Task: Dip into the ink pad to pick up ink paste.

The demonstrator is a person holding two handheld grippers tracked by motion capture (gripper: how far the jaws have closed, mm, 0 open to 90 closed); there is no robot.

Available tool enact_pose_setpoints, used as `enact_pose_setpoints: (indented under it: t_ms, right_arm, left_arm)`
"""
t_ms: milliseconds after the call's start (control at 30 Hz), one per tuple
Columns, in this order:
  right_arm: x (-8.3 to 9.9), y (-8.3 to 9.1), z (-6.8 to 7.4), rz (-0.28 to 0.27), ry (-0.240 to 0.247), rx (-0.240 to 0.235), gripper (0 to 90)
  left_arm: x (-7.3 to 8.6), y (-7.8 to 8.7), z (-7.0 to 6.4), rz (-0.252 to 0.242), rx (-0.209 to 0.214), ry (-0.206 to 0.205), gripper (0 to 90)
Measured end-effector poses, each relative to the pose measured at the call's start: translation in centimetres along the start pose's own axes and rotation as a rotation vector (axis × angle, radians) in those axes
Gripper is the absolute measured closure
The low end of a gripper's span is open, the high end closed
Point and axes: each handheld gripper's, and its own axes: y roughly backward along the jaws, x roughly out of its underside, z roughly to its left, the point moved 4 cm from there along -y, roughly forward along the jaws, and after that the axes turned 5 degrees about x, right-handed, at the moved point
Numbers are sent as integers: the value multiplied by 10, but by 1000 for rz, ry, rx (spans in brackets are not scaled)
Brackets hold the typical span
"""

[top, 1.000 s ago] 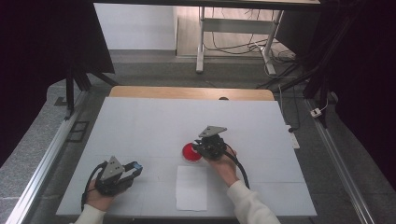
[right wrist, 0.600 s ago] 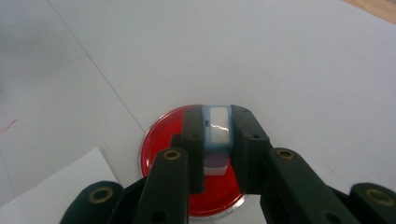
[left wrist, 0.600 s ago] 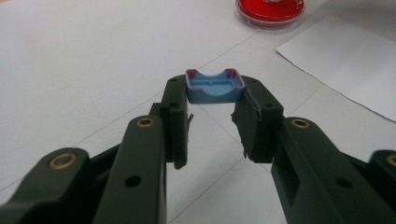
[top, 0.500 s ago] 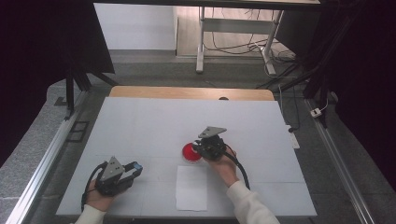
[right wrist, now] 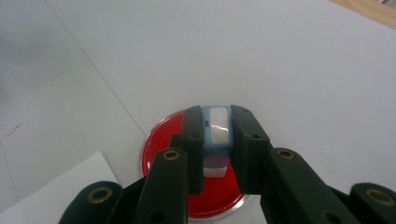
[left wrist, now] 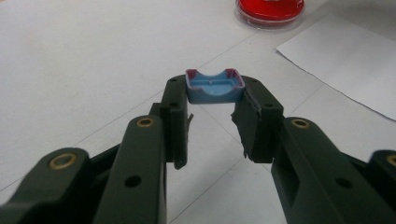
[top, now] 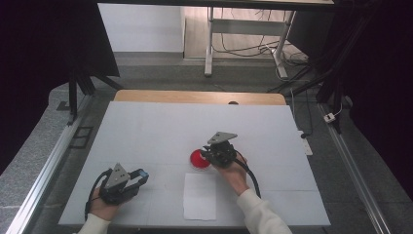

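High view first: the right gripper [top: 214, 153] hangs over the red dish [top: 199, 159], beside the white paper [top: 200, 195]. Left gripper view has its jaws clamped on a blue cap [left wrist: 214, 87], so keep that parked. Right gripper view shows jaws pinching the stamp [right wrist: 217, 135] above the dish; lower it straight and level.

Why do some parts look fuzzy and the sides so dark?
In the left gripper view the near black jaws are soft and the blue cap is sharper; in the right gripper view the blue stamp over the red dish looks blurry; in the high view the table is bright, its surroundings nearly black.
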Motion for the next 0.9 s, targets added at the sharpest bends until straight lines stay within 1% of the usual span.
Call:
enact_pose_setpoints:
  t_ms: [100, 200, 400, 500, 633, 900]
  right_arm:
    - [-1, 2, 0, -4, 7, 2, 756]
    - [-2, 3, -2, -24, -16, -10, 756]
    - [-6, 10, -4, -58, -25, -10, 756]
    - [-8, 12, -4, -67, -25, -12, 756]
    - [-10, 12, -2, -70, -16, -20, 755]
    - [-9, 7, 4, -41, 16, -25, 755]
  left_arm:
    - [0, 0, 0, 0, 0, 1, 652]
    - [0, 0, 1, 0, 1, -1, 652]
    - [0, 0, 0, -1, 1, 0, 652]
    - [0, 0, 0, 1, 2, -1, 652]
    - [0, -1, 1, 0, 0, 1, 652]
    - [1, -1, 1, 2, 2, -1, 652]
